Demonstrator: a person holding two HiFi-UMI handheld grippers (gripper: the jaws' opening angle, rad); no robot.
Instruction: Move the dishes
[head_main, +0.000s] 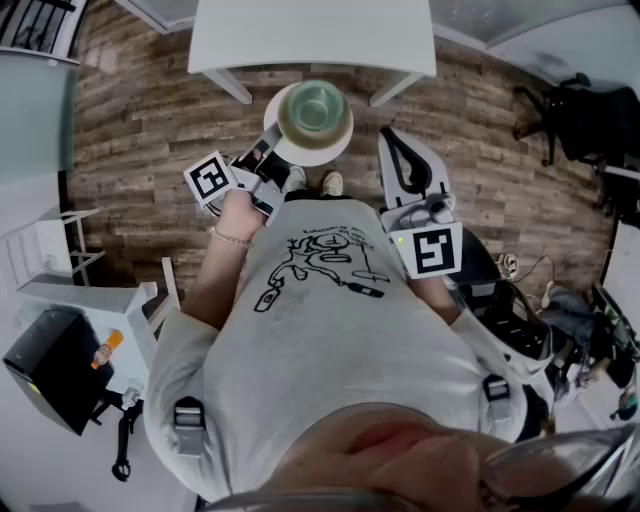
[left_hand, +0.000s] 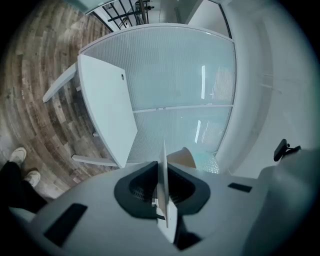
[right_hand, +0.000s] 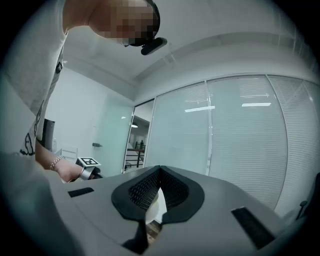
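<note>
A white plate (head_main: 300, 150) carries a tan bowl (head_main: 314, 110) with a green inside, held in the air over the wooden floor. My left gripper (head_main: 268, 145) is shut on the plate's near left rim. In the left gripper view the plate (left_hand: 163, 175) shows edge-on as a thin white blade between the jaws of my left gripper (left_hand: 162, 195), with the bowl (left_hand: 183, 157) just beyond. My right gripper (head_main: 392, 140) is raised at the right, apart from the plate. In its own view my right gripper (right_hand: 159, 172) has its jaws together and holds nothing.
A white table (head_main: 310, 35) stands just ahead, in front of a frosted glass wall (left_hand: 185, 75). A black office chair (head_main: 575, 115) is at the far right. White shelves (head_main: 60, 250) and a black box (head_main: 50, 365) are at the left. My shoes (head_main: 312, 183) stand below the plate.
</note>
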